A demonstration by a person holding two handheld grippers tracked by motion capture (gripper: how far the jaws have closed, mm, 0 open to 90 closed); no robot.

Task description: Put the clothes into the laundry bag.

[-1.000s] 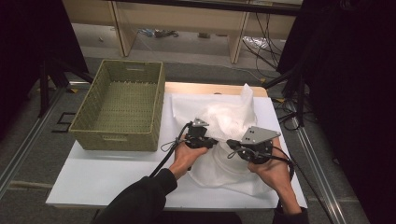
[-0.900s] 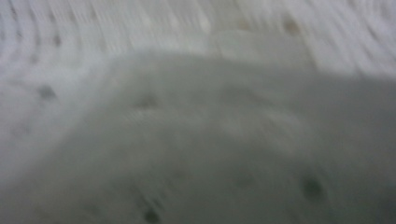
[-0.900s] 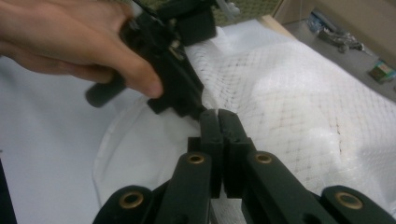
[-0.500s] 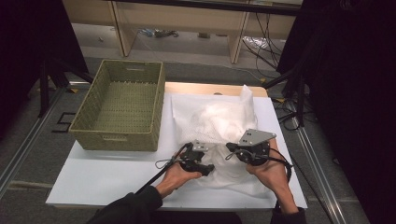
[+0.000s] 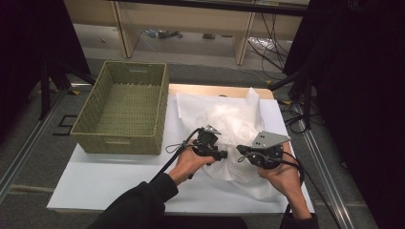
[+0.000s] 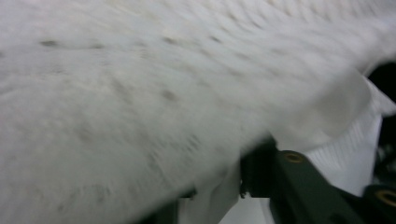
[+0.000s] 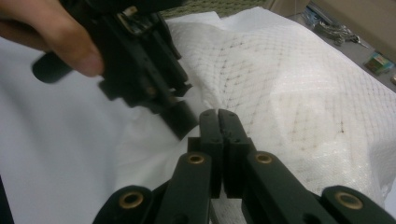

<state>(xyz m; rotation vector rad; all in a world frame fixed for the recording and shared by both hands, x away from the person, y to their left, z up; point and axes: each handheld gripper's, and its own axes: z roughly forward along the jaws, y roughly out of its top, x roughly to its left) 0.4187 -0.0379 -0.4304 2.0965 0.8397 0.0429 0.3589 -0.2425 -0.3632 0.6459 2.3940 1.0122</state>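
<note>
A crumpled white mesh cloth lies on the white table, right of centre. My left gripper is at the cloth's near left edge. In the left gripper view its jaws stand apart, with a fold of cloth draped over and between them, blurred. My right gripper faces it from the right, a short gap away. In the right gripper view its jaws are pressed together on the cloth's edge, and creases run out from the tips. The left gripper shows close by in a hand.
A green woven basket stands at the table's left, with nothing seen inside. Bare white tabletop lies in front of it and near the front edge. Shelves and cables sit on the floor beyond the table, and dark curtains flank both sides.
The left gripper pulled back toward the person, then moved forward and right again to the cloth's near edge. The right gripper has stayed in place on the cloth.
</note>
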